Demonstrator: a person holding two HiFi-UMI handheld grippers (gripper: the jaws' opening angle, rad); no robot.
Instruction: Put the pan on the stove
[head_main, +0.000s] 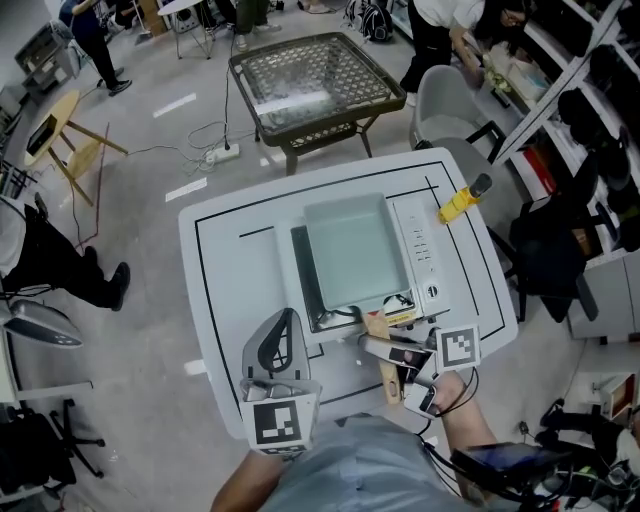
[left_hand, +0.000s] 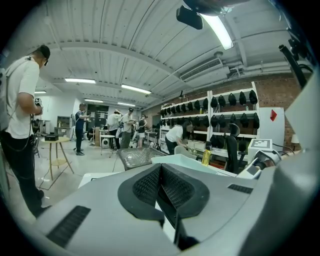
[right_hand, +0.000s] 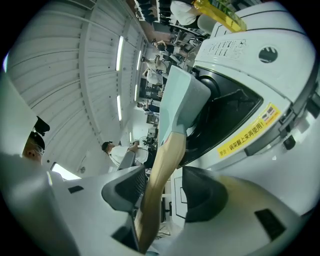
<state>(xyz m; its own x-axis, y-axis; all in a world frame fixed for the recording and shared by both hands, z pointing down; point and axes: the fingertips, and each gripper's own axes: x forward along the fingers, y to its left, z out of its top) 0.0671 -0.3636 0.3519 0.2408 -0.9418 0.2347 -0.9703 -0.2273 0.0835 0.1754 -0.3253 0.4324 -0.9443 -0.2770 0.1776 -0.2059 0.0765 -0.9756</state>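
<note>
One yellow bottle (head_main: 460, 203) beside the stove (head_main: 423, 246)

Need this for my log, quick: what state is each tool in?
Left tool: closed, empty.
Right tool: open, with the pan's wooden handle between its jaws, not clamped.

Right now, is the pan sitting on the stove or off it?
On it: the pale green pan sits flat on the stove, its wooden handle lying between the open jaws of the right gripper.
</note>
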